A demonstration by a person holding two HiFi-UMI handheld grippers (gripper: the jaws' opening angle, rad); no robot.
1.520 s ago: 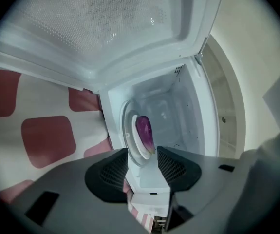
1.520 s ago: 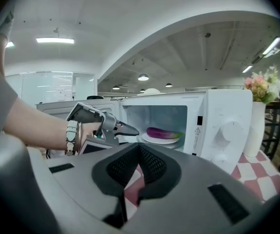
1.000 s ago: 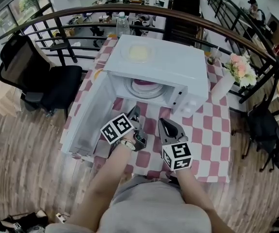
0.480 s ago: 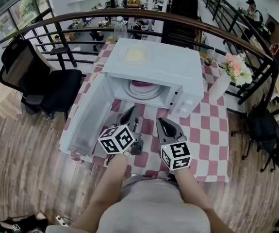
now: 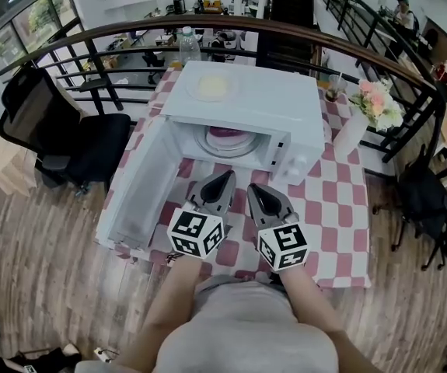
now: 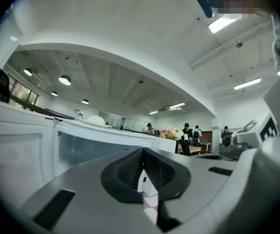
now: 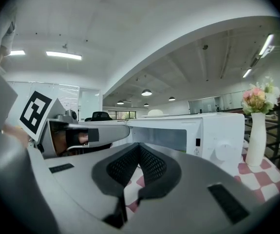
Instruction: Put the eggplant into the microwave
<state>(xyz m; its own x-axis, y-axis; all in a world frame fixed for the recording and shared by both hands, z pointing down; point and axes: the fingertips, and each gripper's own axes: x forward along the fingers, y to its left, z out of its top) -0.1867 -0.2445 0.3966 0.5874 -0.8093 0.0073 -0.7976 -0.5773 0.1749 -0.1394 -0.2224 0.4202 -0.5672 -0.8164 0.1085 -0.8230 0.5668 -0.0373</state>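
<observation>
Two tongs were held side by side over the near part of the counter (image 5: pixel 340 208), both aimed level at the open microwave (image 5: pixel 285 111) and neither touching it. The left tongs (image 5: pixel 225 179) had their jaws pressed together with nothing between them. Their own view showed the black pads meeting at the tip (image 6: pixel 142 155), with only a sliver of the pink-and-white checked cloth (image 5: pixel 324 224) visible below. The right tongs (image 5: pixel 253 189), just beside the left pair, were likewise closed and empty. In their own view the pads met at the tip (image 7: pixel 139 149) in front of the microwave's white control side. Each pair carried its marker cube toward the person's wrists. The microwave door (image 5: pixel 141 185) stood swung fully open to the left of the head view. The eggplant (image 5: pixel 227 135) was already inside the cavity, showing as a purple shape lying on a pale plate (image 5: pixel 246 148), well apart from both tongs. A pale round disc (image 5: pixel 210 86) lay on the microwave's top. To the right of the oven a white vase (image 5: pixel 353 137) with pink flowers (image 5: pixel 377 103) stood on the cloth. A clear bottle (image 5: pixel 186 42) stood behind the oven, and a black chair (image 5: pixel 68 142) sat off the counter's left side.
</observation>
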